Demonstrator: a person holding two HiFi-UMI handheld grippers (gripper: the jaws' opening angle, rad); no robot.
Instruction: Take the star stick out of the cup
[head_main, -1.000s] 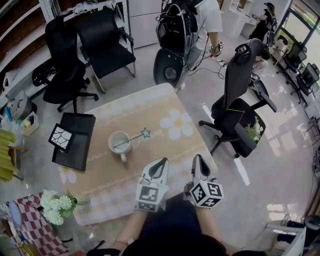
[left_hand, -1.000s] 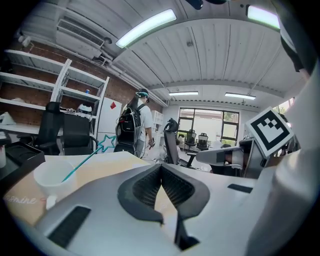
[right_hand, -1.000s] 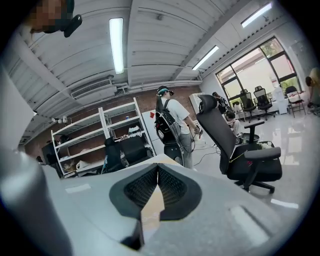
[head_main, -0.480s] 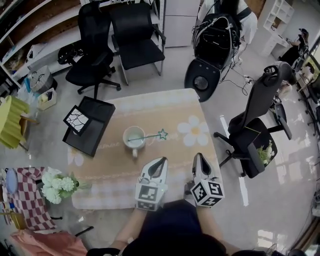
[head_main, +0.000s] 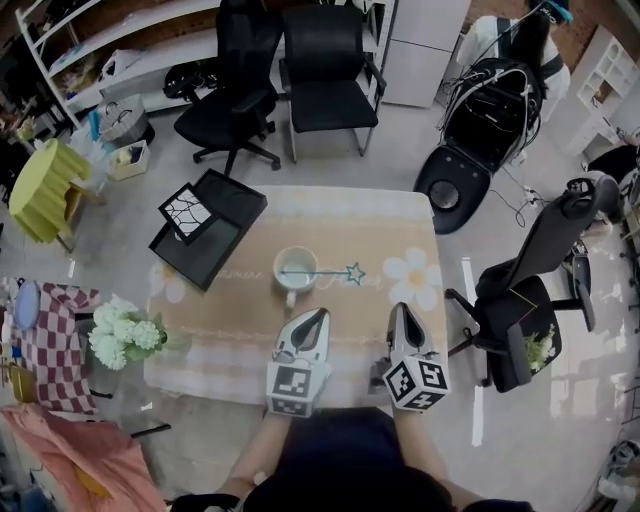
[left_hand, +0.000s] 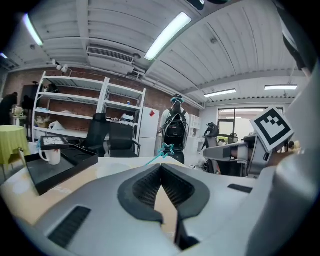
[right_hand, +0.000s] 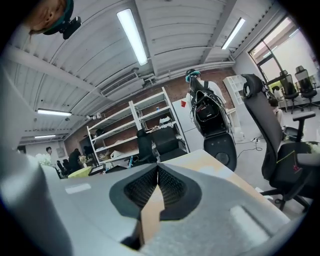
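A white cup (head_main: 295, 270) stands near the middle of the flowered table (head_main: 250, 340), its handle toward me. A teal star stick (head_main: 330, 272) lies across its rim, with the star (head_main: 354, 272) out to the right; the star (left_hand: 165, 149) also shows just above my left jaws in the left gripper view. My left gripper (head_main: 316, 317) hovers just in front of the cup, shut and empty. My right gripper (head_main: 399, 311) is beside it to the right, also shut with nothing held. In the right gripper view the right gripper (right_hand: 157, 168) faces the table's far edge; the cup is out of frame there.
A black tray (head_main: 218, 230) with a patterned card (head_main: 188, 213) hangs over the table's left corner. White flowers (head_main: 122, 332) stand left of the table. Black chairs (head_main: 325, 80) stand behind it, another chair (head_main: 545, 270) to the right, and a checked cloth (head_main: 50, 330) at the far left.
The head view has swung, so the table and cup sit further right and more centred in frame. Both grippers stay shut in front of the cup; the stick has not moved.
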